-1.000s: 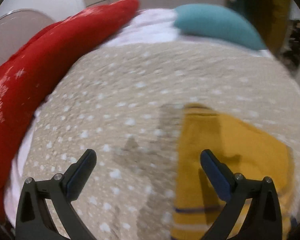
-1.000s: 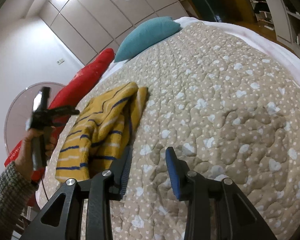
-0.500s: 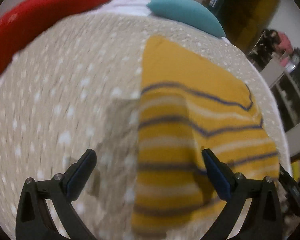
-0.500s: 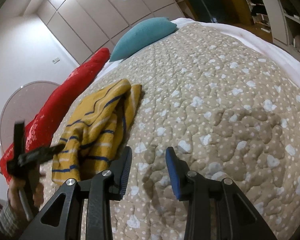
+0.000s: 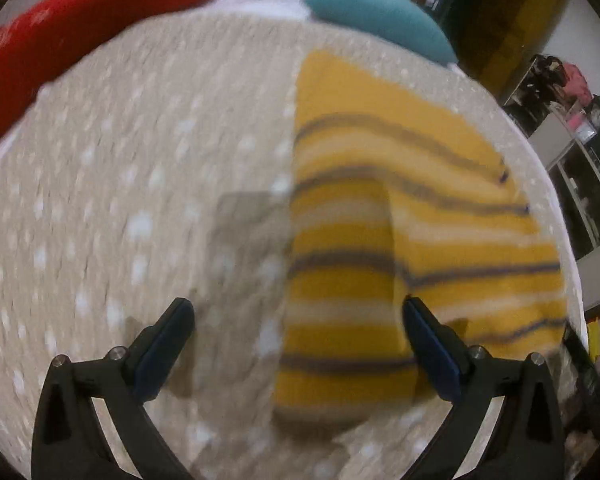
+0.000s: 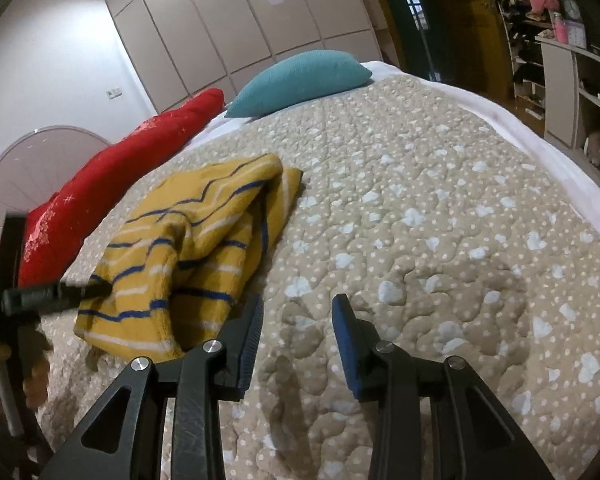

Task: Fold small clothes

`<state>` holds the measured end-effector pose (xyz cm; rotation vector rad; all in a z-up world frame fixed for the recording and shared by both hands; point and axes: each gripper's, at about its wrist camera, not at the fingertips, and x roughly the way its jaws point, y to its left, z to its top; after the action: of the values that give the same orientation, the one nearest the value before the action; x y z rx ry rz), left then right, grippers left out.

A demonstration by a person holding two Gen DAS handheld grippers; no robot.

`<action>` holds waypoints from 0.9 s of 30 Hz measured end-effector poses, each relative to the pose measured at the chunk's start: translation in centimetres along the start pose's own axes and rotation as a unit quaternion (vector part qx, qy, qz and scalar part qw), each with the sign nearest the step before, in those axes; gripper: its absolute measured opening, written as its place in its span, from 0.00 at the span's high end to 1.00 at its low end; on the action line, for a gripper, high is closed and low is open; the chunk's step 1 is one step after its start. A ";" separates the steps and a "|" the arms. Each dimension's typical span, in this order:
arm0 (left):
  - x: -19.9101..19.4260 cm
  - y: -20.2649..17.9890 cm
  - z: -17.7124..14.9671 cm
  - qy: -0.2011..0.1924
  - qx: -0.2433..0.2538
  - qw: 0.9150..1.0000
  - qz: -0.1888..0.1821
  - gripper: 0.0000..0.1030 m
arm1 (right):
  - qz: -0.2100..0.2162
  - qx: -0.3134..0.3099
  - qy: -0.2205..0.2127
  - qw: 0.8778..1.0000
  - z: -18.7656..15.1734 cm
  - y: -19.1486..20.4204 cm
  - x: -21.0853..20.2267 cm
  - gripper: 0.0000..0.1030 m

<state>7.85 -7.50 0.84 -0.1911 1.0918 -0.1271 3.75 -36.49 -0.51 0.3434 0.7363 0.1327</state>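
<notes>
Yellow garment [image 6: 204, 240] with blue and white stripes lies on the bed, on the beige dotted quilt [image 6: 440, 240], toward the quilt's left side as the right wrist view shows it, between the quilt's middle and the long red bolster [image 6: 112, 184]. Garment is loosely folded over on itself: an upper layer rides over a lower one, with a raised ridge running along its length and an open pocket of shadow at the near end. In the left wrist view the same garment [image 5: 400, 248] is motion-blurred; a vertical fold edge is visible down its middle. Left gripper [image 5: 298, 340] hovers over the garment's near left edge, fingers spread wide with nothing between them; its right finger [image 5: 430, 350] overlaps the striped cloth in the view, left finger over bare quilt [image 5: 120, 200]. Contact with the cloth cannot be told. Seen from the right wrist view, the left gripper [image 6: 60, 294] has a finger tip at the garment's near left border. Right gripper [image 6: 296, 340] is over bare quilt just beside the garment's near right corner, fingers parted, holding nothing. Teal pillow [image 6: 300, 80] sits at the head of the bed, the red bolster along the bed's left edge. White wardrobe doors [image 6: 240, 28] stand behind the head of the bed; cluttered shelves [image 6: 560, 60] lie beyond the bed's right edge.
</notes>
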 end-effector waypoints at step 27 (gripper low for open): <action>-9.5 -1.4 -6.8 -0.113 0.046 0.992 0.038 0.00 | -0.028 -0.007 -0.028 0.999 -0.6 4.0 -4.6 0.52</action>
<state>-2.50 -7.66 6.35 -0.0789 0.8637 -0.0842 -0.01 -33.67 3.45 0.3125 0.6896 0.0747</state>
